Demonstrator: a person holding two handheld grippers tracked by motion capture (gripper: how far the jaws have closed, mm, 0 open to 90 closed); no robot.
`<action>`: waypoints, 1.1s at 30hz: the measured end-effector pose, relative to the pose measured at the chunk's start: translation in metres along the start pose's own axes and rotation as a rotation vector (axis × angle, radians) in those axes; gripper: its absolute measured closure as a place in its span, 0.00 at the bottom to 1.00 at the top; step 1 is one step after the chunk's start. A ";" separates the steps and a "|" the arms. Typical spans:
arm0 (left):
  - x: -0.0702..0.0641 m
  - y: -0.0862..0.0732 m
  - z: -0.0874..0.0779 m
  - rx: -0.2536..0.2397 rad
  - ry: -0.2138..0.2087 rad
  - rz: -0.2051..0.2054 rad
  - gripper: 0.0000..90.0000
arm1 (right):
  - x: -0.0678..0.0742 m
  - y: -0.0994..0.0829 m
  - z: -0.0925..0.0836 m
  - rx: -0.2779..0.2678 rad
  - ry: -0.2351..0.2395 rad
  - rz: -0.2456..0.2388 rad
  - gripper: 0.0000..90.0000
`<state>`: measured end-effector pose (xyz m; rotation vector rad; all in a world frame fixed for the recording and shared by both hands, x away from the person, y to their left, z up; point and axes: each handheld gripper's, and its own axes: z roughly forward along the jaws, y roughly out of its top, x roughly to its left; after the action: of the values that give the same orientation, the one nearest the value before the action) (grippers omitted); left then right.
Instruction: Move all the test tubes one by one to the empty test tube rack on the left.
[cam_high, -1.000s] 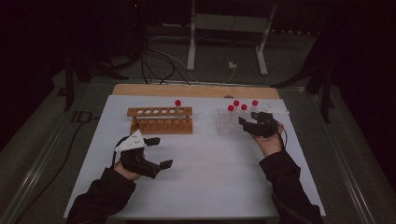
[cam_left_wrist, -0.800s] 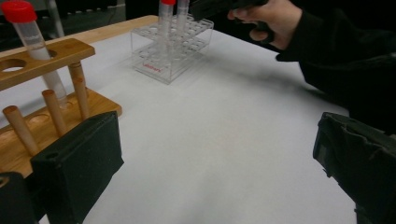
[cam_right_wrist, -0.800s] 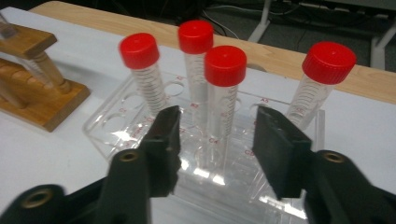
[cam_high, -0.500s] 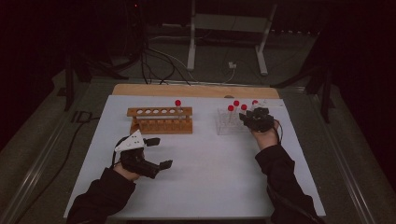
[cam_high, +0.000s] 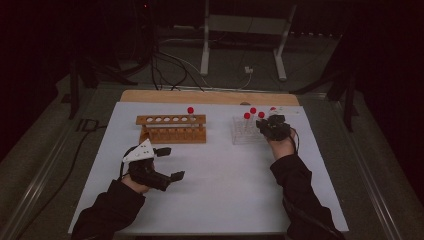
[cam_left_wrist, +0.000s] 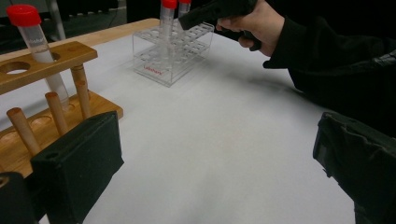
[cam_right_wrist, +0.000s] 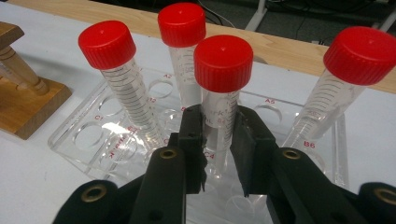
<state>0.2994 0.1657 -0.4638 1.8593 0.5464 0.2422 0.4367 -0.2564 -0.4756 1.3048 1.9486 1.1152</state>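
The right gripper (cam_right_wrist: 218, 140) is seen clamped on a red-capped tube (cam_right_wrist: 223, 93) standing in the clear plastic rack (cam_right_wrist: 79, 135) at the right of the bench (cam_high: 225, 200); its jaws have just been closing, and the tube's clear wall is now pressed between the two black pads below the cap. The tube's long axis is close to upright, while the gripper is brought in from the person's side and slightly above, so the jaws cross the tube almost at right angles. A straight upward pull along that axis is judged to be what the coming move turns on, since three more capped tubes stand close around it in the rack. The wooden rack (cam_high: 172, 127), with one tube already in it, lies to the left. The left gripper (cam_high: 167, 162) rests released, nothing between its jaws, nearer that wooden rack
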 end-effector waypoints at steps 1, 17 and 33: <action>0.000 0.000 0.000 0.000 0.001 -0.001 0.02 | 0.000 0.000 0.000 -0.001 0.000 0.002 0.83; 0.000 0.001 -0.001 -0.003 0.001 0.002 0.02 | 0.003 0.019 -0.029 -0.047 -0.012 -0.020 0.83; -0.001 0.003 0.000 -0.005 -0.003 0.001 0.02 | 0.018 0.038 -0.070 -0.090 0.026 -0.067 0.84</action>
<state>0.2987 0.1644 -0.4612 1.8553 0.5427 0.2411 0.3921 -0.2569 -0.4071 1.1751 1.9228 1.1780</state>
